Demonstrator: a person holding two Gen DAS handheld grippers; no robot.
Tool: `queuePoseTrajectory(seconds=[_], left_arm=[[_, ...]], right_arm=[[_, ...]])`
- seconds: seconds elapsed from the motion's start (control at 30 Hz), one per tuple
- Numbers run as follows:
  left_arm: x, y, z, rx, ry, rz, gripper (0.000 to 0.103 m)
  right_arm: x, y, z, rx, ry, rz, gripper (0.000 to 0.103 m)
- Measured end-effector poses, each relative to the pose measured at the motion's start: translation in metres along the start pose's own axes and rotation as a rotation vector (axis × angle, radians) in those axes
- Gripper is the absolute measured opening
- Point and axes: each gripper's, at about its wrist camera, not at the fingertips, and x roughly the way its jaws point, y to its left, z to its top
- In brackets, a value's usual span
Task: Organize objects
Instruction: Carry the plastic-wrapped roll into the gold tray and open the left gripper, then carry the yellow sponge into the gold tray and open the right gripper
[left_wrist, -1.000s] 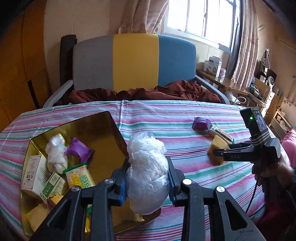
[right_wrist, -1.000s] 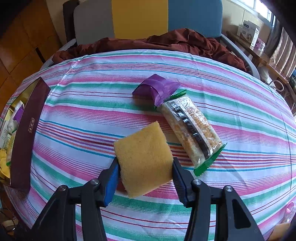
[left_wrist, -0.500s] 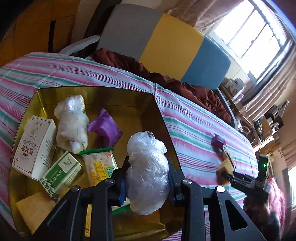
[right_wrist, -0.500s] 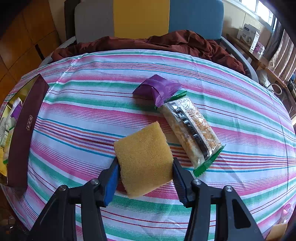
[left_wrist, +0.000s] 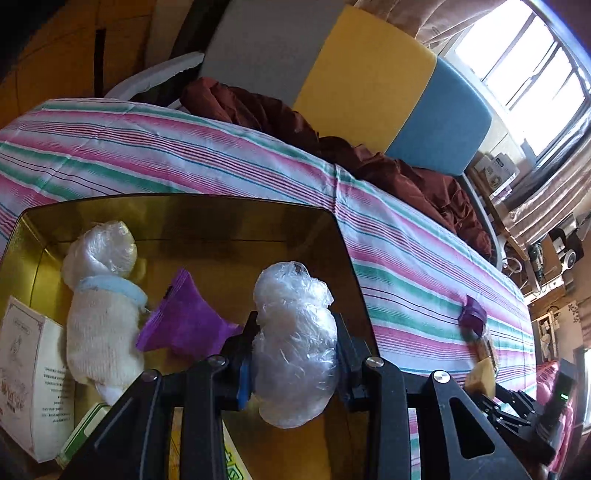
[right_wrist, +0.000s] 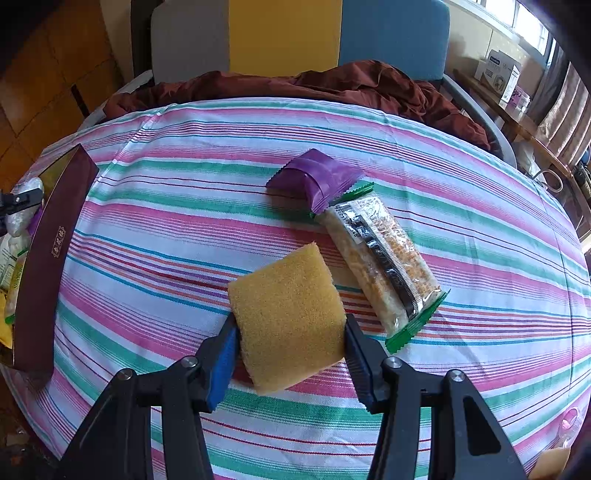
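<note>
– What is around me?
– A table with a striped cloth (right_wrist: 155, 206). A chair (right_wrist: 284, 35) stands at twelve o'clock, with a window (left_wrist: 517, 62) behind.
– And my hands?
– My left gripper (left_wrist: 293, 350) squeezes a plastic bundle (left_wrist: 293, 343) over the gold tin (left_wrist: 229, 221). A purple packet (left_wrist: 184, 321) lies inside at nine o'clock. My right gripper (right_wrist: 290, 336) squeezes the yellow sponge (right_wrist: 284, 314). A cracker pack (right_wrist: 384, 258) lies at one o'clock.

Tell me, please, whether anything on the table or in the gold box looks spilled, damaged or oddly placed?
Nothing looks spilled or damaged. The purple packet lies overlapping one end of the cracker pack on the striped cloth, a loose pile awaiting sorting. Items in the gold box lie jumbled but intact.
</note>
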Motion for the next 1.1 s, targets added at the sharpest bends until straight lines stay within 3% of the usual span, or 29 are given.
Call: queuePoseTrajectory(seconds=[0.1,0.2,0.37,0.87,1.1], left_arm=[[0.01,-0.001,0.003,0.006,0.01,0.023,0.036],[0.011,-0.002,0.005,0.021,-0.005,0.043,0.045],[0.004,0.002,0.002,0.026,-0.025,0.07,0.047],[-0.084,-0.009,-0.066,0.185,-0.23,0.187,0.047],[-0.111,-0.003,-0.09,0.229,-0.286,0.224,0.047]], right_arm=[[0.0,0.001,0.0,-0.003,0.001,-0.001,0.054],[0.001,0.001,0.001,-0.007,0.002,-0.002,0.054],[0.001,0.002,0.0,-0.017,0.001,-0.009,0.054],[0.002,0.005,-0.001,-0.041,-0.004,-0.041,0.054],[0.005,0.015,-0.004,-0.071,0.006,-0.098,0.054]])
